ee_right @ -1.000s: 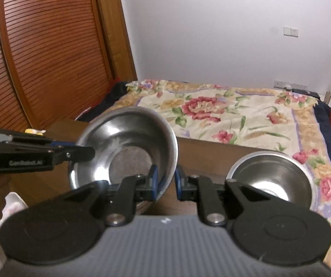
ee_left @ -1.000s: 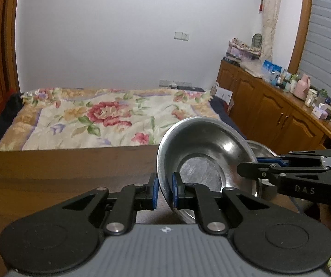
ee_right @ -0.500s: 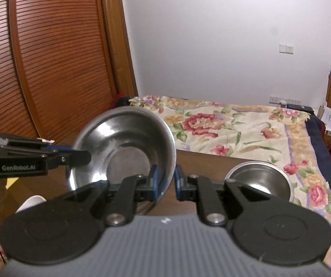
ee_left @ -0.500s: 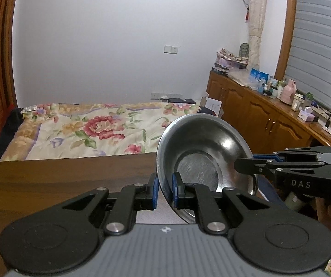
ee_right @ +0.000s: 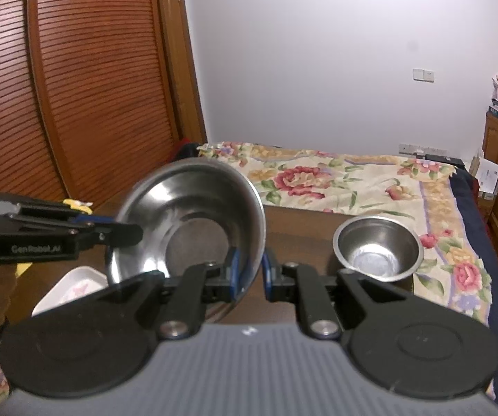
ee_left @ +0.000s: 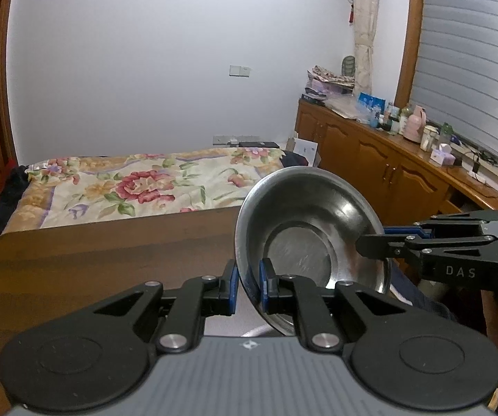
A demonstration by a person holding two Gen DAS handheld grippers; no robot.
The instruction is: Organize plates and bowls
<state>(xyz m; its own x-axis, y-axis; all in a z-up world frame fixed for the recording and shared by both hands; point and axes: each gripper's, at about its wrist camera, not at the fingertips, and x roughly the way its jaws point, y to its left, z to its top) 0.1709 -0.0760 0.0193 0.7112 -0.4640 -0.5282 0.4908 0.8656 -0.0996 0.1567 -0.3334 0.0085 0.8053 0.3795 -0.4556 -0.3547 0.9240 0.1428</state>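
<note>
A large steel bowl is held in the air, tilted on its side, by both grippers. My left gripper is shut on its left rim. My right gripper is shut on its right rim, and the same bowl shows in the right wrist view. Each gripper shows in the other's view, the right one and the left one. A smaller steel bowl stands upright on the brown table, to the right. A white plate lies low at the left.
The wooden table lies below, with its far edge against a bed with a floral cover. A wooden cabinet with bottles runs along the right wall. A slatted wooden door stands at the left.
Both grippers have lifted the large bowl higher. The table and the smaller bowl have dropped lower and farther in view. The white plate shows more below.
</note>
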